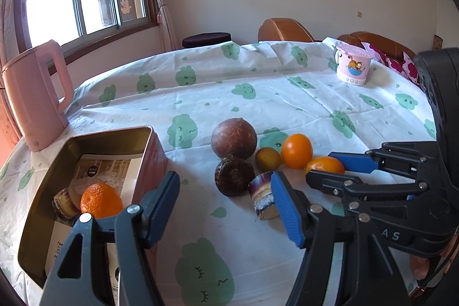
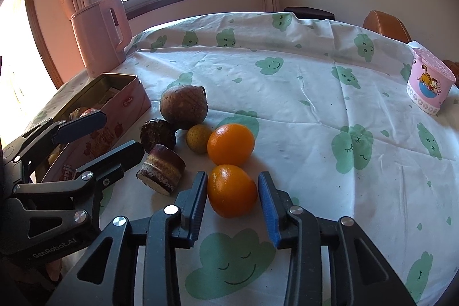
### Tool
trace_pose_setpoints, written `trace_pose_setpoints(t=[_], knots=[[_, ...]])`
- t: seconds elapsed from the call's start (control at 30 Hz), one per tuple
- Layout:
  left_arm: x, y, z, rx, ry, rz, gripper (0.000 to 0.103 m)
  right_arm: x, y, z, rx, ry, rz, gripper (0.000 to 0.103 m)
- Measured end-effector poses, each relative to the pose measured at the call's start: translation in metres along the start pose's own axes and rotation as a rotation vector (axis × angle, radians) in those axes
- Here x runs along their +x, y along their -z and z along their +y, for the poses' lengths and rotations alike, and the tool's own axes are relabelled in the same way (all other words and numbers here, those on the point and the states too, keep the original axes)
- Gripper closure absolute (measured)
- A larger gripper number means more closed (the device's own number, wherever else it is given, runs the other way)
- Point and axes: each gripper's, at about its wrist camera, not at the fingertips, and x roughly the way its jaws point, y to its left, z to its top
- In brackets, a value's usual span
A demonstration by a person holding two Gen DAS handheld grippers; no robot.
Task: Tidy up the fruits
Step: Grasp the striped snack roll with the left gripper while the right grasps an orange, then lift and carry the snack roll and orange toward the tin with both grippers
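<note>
Right claw (image 2: 233,192), three oranges (image 2: 231,190), maybe.

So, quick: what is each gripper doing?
Left gripper: open, empty.
Right gripper: fingers shut on the near orange.

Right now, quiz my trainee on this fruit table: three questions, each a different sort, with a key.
1. True or false: the tin already holds an orange.
2. Which gripper has an orange between its fingers? A left gripper B right gripper
3. Fill in: the cartoon tub is coloured ____.

Key: 1 true; 2 B; 3 pink.
</note>
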Motion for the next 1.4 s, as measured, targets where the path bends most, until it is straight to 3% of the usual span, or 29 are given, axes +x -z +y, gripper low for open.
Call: trace_pose_setpoints(t=[0.37, 0.5, 0.7, 0.8, 1.4], knots=[[0.007, -0.001, -0.012, 0.047, 0.057, 0.040, 0.035, -0.027, 0.002, -0.019, 0.104, 0.038, -0.134, 0.069], [0.014, -0.001, -0.016, 0.062, 0.080, 0.072, 0.036, -0.029, 0.002, -0.020, 0.116, 0.041, -0.145, 0.069], [0.026, -0.001, -0.016, 0.042, 0.135, 0.135, 0.045, -0.029, 0.001, -0.015, 0.095, 0.056, -0.142, 0.069], [0.028, -0.001, -0.018, 0.048, 0.158, 0.146, 0.058, -0.027, 0.001, -0.018, 0.105, 0.043, -0.133, 0.069], [0.011, -0.002, -0.012, 0.027, 0.125, 0.056, 0.059, -0.035, 0.003, -0.012, 0.070, 0.024, -0.175, 0.069]])
